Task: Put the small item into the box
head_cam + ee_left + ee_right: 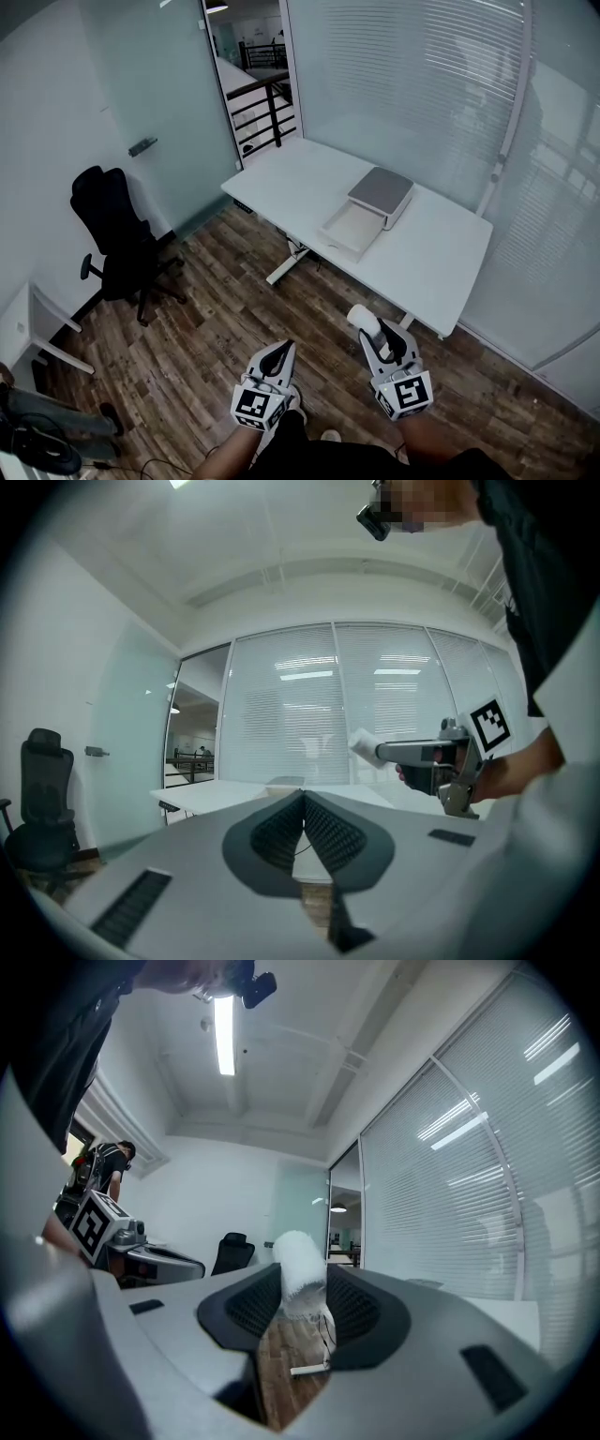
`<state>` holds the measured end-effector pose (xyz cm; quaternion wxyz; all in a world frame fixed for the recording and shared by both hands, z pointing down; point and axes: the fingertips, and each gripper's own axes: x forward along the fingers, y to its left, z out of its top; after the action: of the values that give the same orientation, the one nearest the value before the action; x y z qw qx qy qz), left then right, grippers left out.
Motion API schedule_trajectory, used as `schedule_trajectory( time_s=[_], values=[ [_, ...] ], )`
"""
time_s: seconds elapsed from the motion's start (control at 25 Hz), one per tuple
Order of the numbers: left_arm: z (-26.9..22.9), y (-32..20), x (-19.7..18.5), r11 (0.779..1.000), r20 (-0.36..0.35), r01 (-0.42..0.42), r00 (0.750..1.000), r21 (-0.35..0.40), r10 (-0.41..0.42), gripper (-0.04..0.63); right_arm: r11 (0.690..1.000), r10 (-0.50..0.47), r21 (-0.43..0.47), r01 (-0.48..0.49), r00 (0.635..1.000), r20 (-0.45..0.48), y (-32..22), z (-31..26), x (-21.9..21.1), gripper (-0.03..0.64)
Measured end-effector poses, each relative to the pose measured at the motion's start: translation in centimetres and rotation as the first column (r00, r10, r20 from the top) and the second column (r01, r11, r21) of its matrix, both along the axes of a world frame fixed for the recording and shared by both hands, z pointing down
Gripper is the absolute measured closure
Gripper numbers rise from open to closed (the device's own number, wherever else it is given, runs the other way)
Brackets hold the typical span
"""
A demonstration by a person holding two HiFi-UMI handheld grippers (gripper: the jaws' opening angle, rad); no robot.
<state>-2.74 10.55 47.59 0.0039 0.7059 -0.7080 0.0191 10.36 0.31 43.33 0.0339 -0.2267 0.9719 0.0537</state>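
The right gripper (302, 1299) pinches the small white item (298, 1274) between its pads. The soft roll stands upright in the grip, and its rounded top pokes out beyond the jaw tips. Beside it, the left gripper (303, 803) has its jaws pressed together with nothing between them. Ahead of both, well apart across the wooden floor (216, 309), the box (370, 211) sits with its drawer pulled out on the white table (441, 258).

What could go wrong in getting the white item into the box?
The white item juts past the right gripper, pinched only at its lower end; it might tilt or slip while carried. The open tray of the box sits close to the table edge, so a loose drop might miss onto the floor.
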Motion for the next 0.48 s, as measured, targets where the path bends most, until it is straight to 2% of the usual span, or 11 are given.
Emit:
schedule_trajectory(
  time_s=[0.2,0.36,0.48],
  values=[
    [0.4,-3.1,-2.9,1.0,-0.013,-0.011,1.0,-0.006,0.011,0.583,1.0,-0.006,-0.009,0.006,1.0,-0.014,-2.5,0.7,-3.4,0.46],
    [-0.3,-5.9,-5.8,0.999,-0.064,-0.036,0.997,0.006,0.036,0.583,0.999,0.002,0.05,0.0,1.0,-0.023,-4.4,-0.6,-6.6,0.459],
    [-1.5,-8.4,-7.8,0.997,-0.042,-0.065,0.997,0.029,0.066,0.583,0.999,0.007,0.042,-0.006,1.0,-0.02,-6.3,-0.7,-8.8,0.459]
  ],
)
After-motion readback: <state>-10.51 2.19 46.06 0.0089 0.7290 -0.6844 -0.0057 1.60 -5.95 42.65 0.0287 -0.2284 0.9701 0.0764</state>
